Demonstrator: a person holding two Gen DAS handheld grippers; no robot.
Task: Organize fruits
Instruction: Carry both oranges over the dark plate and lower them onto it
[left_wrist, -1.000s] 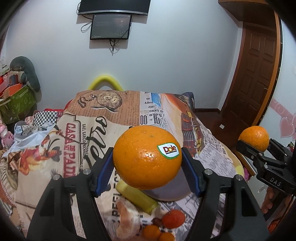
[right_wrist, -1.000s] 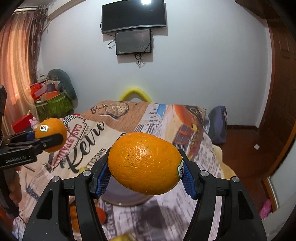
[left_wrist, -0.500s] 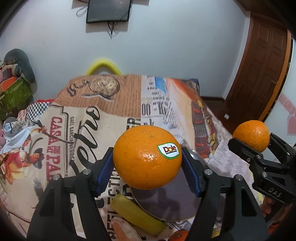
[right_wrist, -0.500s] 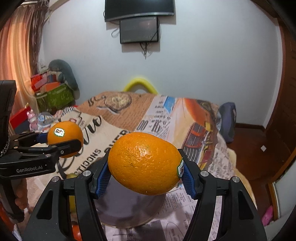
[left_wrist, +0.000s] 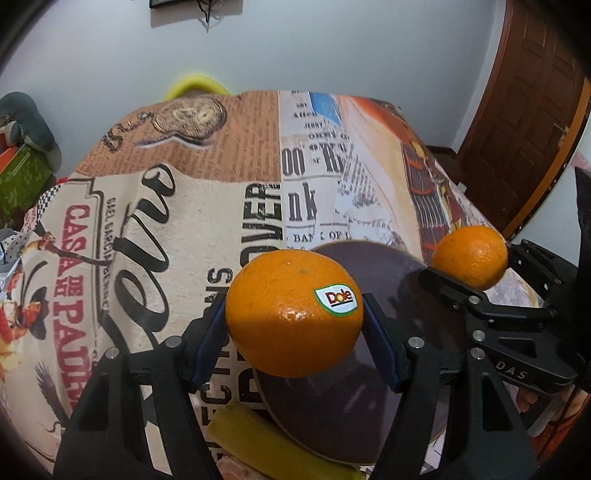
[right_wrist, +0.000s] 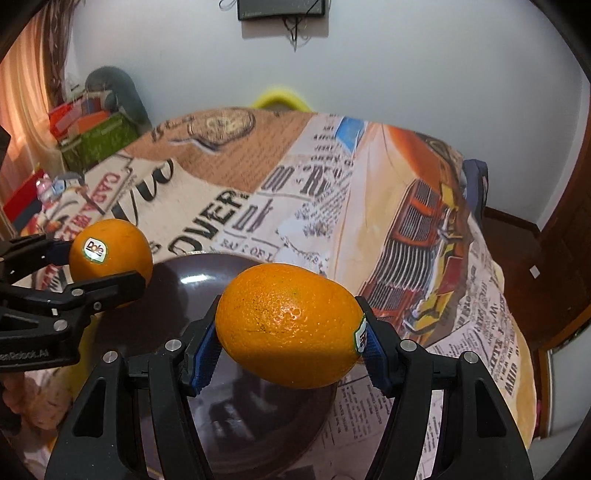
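My left gripper is shut on an orange with a Dole sticker, its blue pads pressing both sides. It hangs over the near left part of a dark round plate. My right gripper is shut on a second orange, above the same plate. Each gripper shows in the other's view: the right one's orange at the plate's right edge, the left one's orange at its left edge. The plate's middle is hidden behind the fruit.
A yellow banana lies against the plate's near rim, with a pale peeled fruit beside it. The table wears a printed newspaper-style cloth. A yellow chair back stands at the far end, a green box at left, a brown door at right.
Both grippers have sunk and moved forward over the plate, tilting further down. The plate now fills more of both views. The small fruits near the front edge have left the left view.
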